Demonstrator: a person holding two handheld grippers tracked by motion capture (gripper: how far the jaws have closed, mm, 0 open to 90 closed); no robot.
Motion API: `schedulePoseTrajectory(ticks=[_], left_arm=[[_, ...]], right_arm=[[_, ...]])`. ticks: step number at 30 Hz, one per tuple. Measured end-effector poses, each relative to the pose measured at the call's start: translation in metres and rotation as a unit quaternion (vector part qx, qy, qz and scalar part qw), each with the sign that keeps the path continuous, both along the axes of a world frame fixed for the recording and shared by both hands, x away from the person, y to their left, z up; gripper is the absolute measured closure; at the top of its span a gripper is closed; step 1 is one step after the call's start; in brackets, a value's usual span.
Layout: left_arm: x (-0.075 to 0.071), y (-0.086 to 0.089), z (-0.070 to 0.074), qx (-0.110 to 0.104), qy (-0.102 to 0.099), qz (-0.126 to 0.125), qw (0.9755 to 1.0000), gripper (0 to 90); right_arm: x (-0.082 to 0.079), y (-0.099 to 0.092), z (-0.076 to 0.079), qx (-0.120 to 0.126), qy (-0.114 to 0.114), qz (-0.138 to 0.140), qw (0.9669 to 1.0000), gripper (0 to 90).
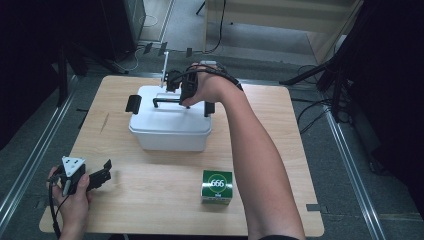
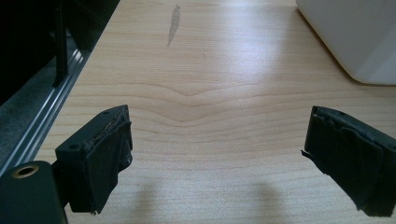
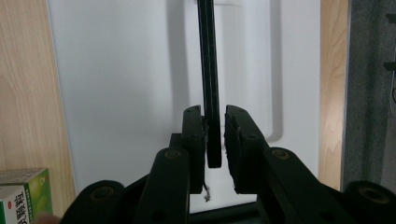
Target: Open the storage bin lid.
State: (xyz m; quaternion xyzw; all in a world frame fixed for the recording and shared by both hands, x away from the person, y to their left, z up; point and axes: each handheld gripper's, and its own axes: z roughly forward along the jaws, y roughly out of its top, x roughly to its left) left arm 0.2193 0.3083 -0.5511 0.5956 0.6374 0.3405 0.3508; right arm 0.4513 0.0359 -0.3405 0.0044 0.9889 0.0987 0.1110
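Observation:
A white lidded box point(image 1: 170, 122) stands at the middle of the wooden table, with a thin black handle point(image 1: 165, 101) across its lid. My right gripper point(image 1: 186, 100) reaches down over the lid from the far side. In the right gripper view the handle point(image 3: 208, 70) runs between the jaws of this gripper point(image 3: 215, 140); one pad touches it and a sliver of gap shows at the other. My left gripper point(image 1: 105, 172) rests at the table's near left corner, its jaws wide open over bare wood point(image 2: 217, 154) with nothing between them.
A green carton marked 666 point(image 1: 217, 186) stands near the front edge, right of centre, and its corner point(image 3: 23, 193) appears in the right gripper view. Black latches point(image 1: 132, 103) point(image 1: 209, 108) hang at the box's two ends. The box's corner point(image 2: 355, 32) lies ahead of the left gripper.

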Motion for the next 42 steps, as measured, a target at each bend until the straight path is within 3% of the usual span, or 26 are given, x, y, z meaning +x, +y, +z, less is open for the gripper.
schedulePoseTrajectory(ticks=[7, 13, 22, 42], left_arm=[[0.0, 0.0, 0.0, -0.001, -0.001, 0.001, 1.0, 8.3], [0.001, 0.0, 0.0, -0.004, -0.001, 0.0, 1.0, 8.3], [0.0, 0.0, 0.0, -0.002, 0.0, -0.001, 1.0, 8.3], [0.001, 0.0, 0.0, -0.002, 0.002, -0.002, 1.0, 8.3]], right_arm=[[-0.002, 0.007, -0.007, -0.019, -0.007, 0.008, 0.9998, 83.7], [-0.005, 0.008, -0.006, -0.018, -0.018, 0.021, 0.9994, 85.2], [-0.007, 0.005, 0.008, 0.003, -0.025, 0.027, 0.9993, 85.5], [-0.015, -0.025, 0.038, 0.038, -0.048, 0.028, 0.9978, 85.5]])
